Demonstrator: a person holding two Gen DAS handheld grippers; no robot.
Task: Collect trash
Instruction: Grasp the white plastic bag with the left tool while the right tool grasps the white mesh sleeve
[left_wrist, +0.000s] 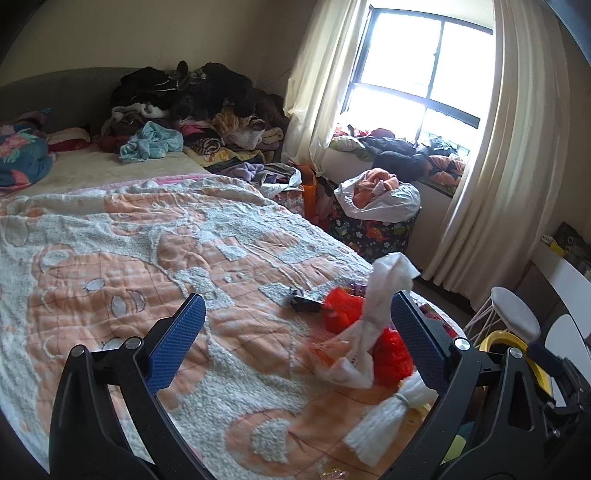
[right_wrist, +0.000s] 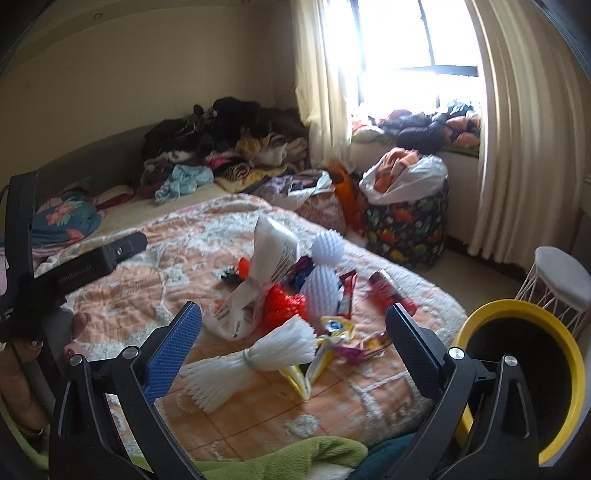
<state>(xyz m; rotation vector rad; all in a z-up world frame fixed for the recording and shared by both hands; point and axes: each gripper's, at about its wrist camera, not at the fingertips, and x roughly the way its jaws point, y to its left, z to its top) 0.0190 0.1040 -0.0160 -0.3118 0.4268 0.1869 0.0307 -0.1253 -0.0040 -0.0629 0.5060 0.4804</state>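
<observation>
Left gripper (left_wrist: 295, 334) and right gripper (right_wrist: 293, 341) both spread wide, holding nothing. Trash pile (right_wrist: 295, 295) lies on the blanket (right_wrist: 147, 258); yellow bin (right_wrist: 524, 380) stands just beside the bed.

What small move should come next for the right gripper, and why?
Probably ease the right gripper forward and close on the white foam net bundle tied with a band. Both grippers are open and empty, that bundle lies nearest between the right jaws on the orange-and-white quilt, and the yellow-rimmed bin stands beside it.
</observation>
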